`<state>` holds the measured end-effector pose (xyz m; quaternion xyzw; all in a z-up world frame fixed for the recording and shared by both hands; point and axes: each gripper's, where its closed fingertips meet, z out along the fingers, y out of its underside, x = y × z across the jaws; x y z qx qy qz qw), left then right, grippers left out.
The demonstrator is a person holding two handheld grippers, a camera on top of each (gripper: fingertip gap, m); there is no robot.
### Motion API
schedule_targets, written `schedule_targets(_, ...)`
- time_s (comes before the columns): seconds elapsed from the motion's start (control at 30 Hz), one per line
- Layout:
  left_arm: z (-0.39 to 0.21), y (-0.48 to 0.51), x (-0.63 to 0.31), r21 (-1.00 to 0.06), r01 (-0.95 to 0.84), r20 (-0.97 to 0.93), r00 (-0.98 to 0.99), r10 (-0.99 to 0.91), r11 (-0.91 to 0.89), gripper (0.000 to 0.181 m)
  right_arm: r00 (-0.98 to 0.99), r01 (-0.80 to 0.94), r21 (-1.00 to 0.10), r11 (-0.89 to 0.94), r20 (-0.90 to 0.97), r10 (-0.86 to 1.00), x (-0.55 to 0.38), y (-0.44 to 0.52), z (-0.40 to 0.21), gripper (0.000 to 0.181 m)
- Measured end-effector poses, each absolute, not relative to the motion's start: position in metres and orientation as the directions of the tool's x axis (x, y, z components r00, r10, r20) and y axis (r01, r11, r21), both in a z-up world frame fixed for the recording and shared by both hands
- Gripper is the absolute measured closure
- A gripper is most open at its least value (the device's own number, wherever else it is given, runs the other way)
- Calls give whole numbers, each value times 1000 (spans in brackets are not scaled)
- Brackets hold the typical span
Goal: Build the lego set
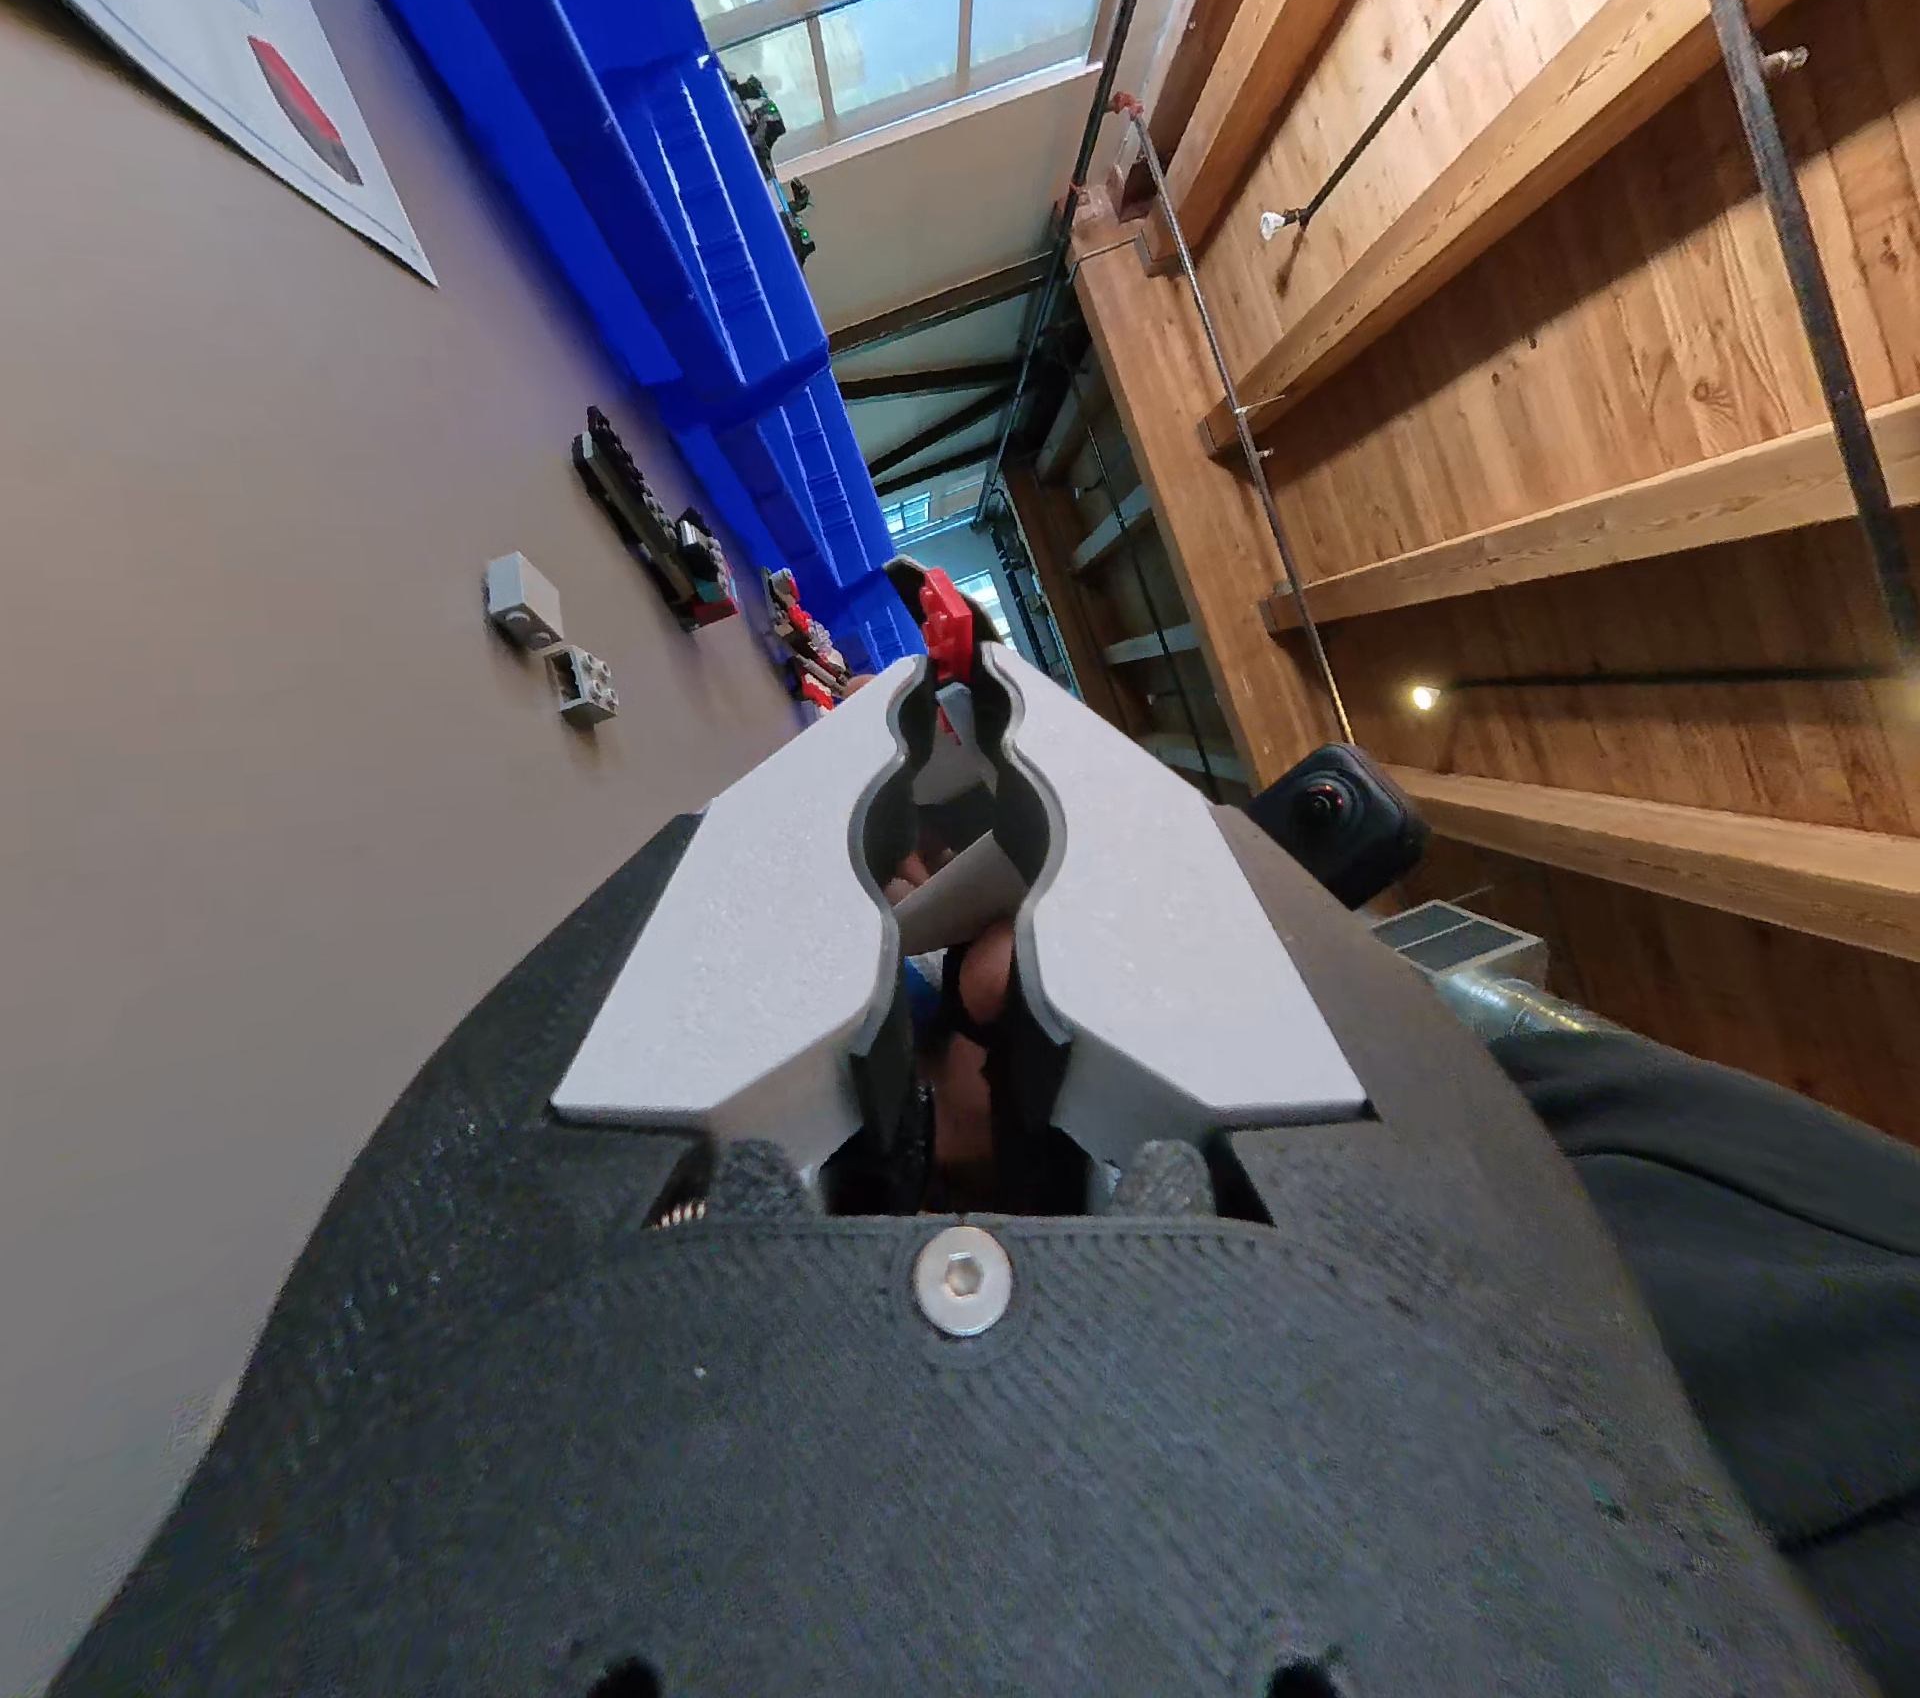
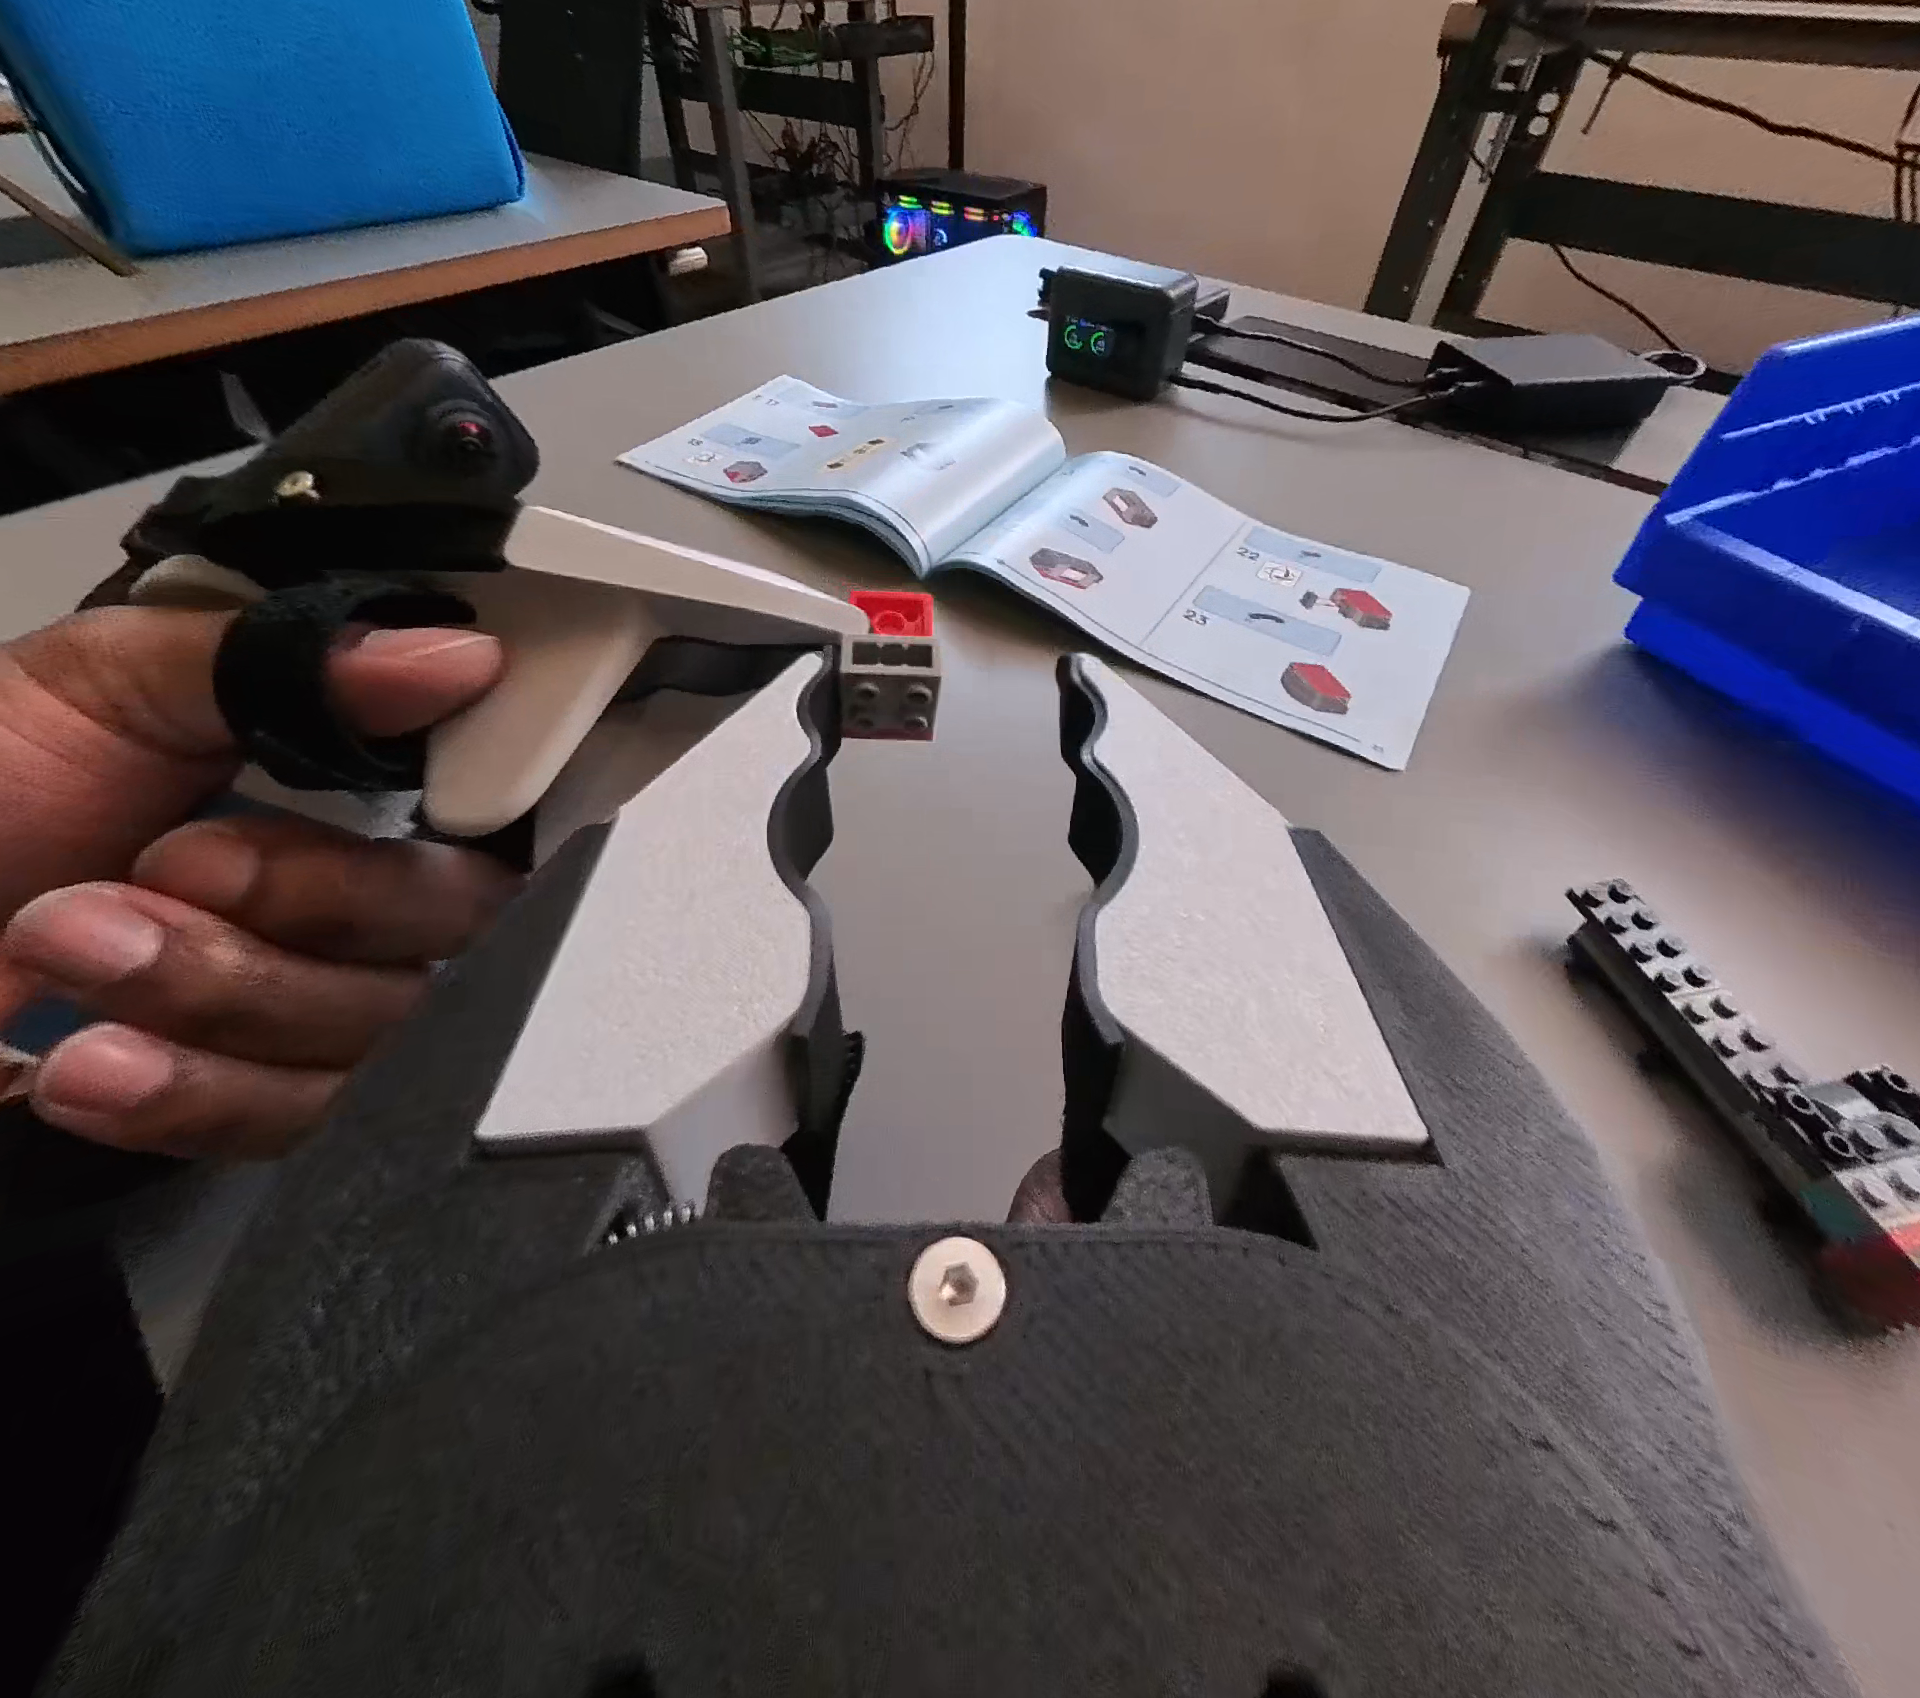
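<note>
The small lego piece (image 2: 891,666), red on top of grey, is pinched at the tips of the left gripper (image 1: 951,672), partly hidden between its fingers, while the right gripper (image 2: 945,692) gapes wide and empty just beside it above the table (image 2: 1455,869), the black lego strip (image 2: 1756,1087) cut off at the edge.

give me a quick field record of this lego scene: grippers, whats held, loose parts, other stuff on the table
left gripper: shut on small red and grey lego piece, held above the table
right gripper: open, empty, fingers either side of the held piece's spot
loose parts: two small grey lego bricks on the grey table
partial build: long black studded lego assembly, right of right gripper
reference: open instruction booklet, beyond the grippers
storage: blue plastic bin, far right
</note>
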<state>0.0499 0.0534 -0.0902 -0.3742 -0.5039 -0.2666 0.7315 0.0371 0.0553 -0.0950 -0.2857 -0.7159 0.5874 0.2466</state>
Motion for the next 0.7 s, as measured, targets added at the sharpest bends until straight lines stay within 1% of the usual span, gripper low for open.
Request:
schedule_targets(0.1, -94, 54, 48, -256, 767, 945, 328, -17, 589, 175, -699, 117, -981, 157, 31, 714, 36, 55, -98, 141)
schedule_targets(0.27, -95, 50, 45, -256, 752, 947, 320, 2, 607, 176, -698, 104, -979, 173, 52, 714, 35, 50, -99, 144)
schedule_targets(0.7, -93, 49, 47, -255, 755, 945, 328, -12, 605, 176, -702, 52, -974, 221, 122, 701, 36, 49, -95, 143)
